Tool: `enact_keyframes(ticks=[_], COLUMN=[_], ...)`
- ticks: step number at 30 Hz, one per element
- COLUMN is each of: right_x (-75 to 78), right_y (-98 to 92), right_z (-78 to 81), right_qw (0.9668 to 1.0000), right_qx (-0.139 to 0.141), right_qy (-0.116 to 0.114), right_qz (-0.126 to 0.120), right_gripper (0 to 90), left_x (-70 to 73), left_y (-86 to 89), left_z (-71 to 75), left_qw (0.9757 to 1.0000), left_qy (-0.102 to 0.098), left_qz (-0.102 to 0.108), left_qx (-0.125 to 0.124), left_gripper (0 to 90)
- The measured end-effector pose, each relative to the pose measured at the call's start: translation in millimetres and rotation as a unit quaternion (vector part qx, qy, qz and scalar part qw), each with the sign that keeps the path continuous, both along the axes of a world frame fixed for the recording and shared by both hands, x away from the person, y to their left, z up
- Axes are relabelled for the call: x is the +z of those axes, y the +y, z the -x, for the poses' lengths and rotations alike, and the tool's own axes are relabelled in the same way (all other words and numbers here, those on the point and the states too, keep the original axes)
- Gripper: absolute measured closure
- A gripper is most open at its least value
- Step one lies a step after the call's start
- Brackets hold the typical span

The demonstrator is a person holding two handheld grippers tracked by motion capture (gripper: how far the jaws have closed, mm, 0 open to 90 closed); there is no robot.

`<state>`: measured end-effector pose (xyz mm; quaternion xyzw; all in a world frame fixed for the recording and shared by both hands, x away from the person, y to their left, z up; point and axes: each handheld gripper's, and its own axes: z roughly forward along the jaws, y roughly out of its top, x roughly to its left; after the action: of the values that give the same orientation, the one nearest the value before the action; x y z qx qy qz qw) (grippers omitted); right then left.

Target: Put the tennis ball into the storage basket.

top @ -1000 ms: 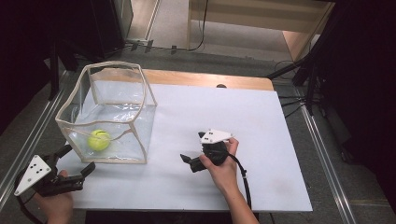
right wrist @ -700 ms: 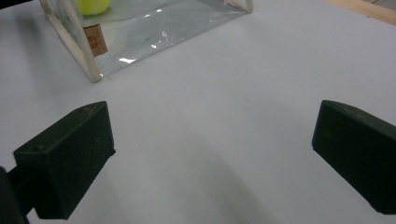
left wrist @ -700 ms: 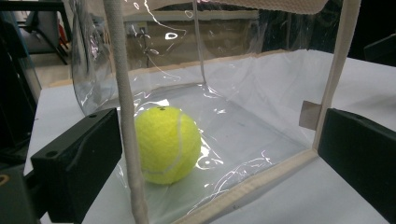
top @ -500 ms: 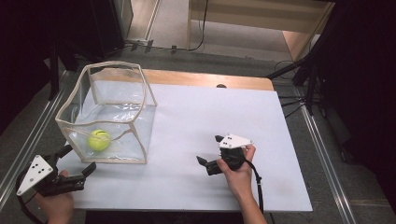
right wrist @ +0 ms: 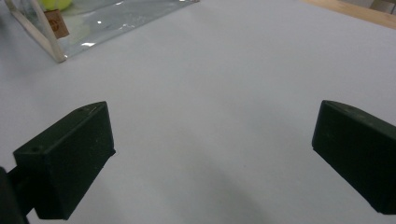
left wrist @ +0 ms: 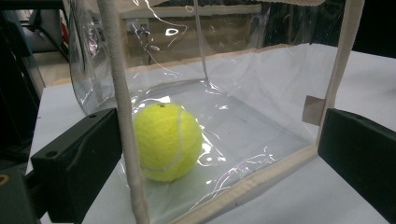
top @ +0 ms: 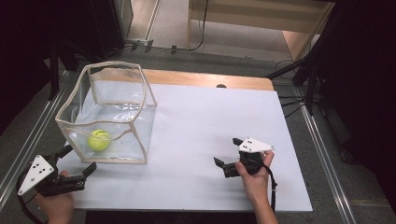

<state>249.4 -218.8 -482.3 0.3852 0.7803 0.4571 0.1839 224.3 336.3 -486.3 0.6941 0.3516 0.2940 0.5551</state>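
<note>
From up high, the yellow-green tennis ball (top: 99,139) sits inside the clear plastic box with cream fabric edging (top: 122,119), at the left of the white surface (top: 205,121). The left gripper (top: 77,160) is at the near-left corner just beside the box, fingers spread and empty. The right gripper (top: 226,153) is well apart, near the front right, fingers spread too.

Left gripper view: ball (left wrist: 167,141) resting on the box floor, right behind a cream corner strip (left wrist: 123,121), wide-open fingers (left wrist: 77,161) either side.

Right gripper view: fingers (right wrist: 67,156) wide apart over bare white, box corner (right wrist: 44,32) far off.
</note>
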Motion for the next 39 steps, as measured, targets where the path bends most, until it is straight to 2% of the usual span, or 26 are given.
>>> enact_keyframes(ticks=[16, 26, 32, 36, 39], right_x=[-5.2, -7.3, -8.3, -10.4, -11.2], right_y=[-39.7, -58.1, -70.7, -79.9, -85.6], right_z=[16.1, 23.5, 28.6, 32.1, 34.4], right_qw=[0.9994, 0.9986, 0.9980, 0.9974, 0.9973], right_qx=[-0.034, -0.052, -0.060, -0.067, -0.068], right_qy=[0.004, -0.001, -0.014, -0.012, -0.016], right_qz=[-0.001, -0.011, -0.013, -0.025, -0.019], right_gripper=[0.0, 0.0, 0.0, 0.0, 0.0], left_x=[-0.2, -0.3, -0.2, -0.1, -0.1], left_y=[-0.7, -1.4, -1.4, -0.9, -0.8], left_z=[0.1, 0.4, 0.5, 0.5, 0.7], left_qw=[1.0000, 1.0000, 1.0000, 1.0000, 1.0000], left_qy=[0.000, 0.001, 0.001, 0.001, 0.002], left_qz=[-0.004, -0.003, -0.003, -0.003, -0.001], left_qx=[0.001, 0.002, 0.002, 0.002, 0.002], left_gripper=[0.1, 0.1, 0.1, 0.1, 0.1])
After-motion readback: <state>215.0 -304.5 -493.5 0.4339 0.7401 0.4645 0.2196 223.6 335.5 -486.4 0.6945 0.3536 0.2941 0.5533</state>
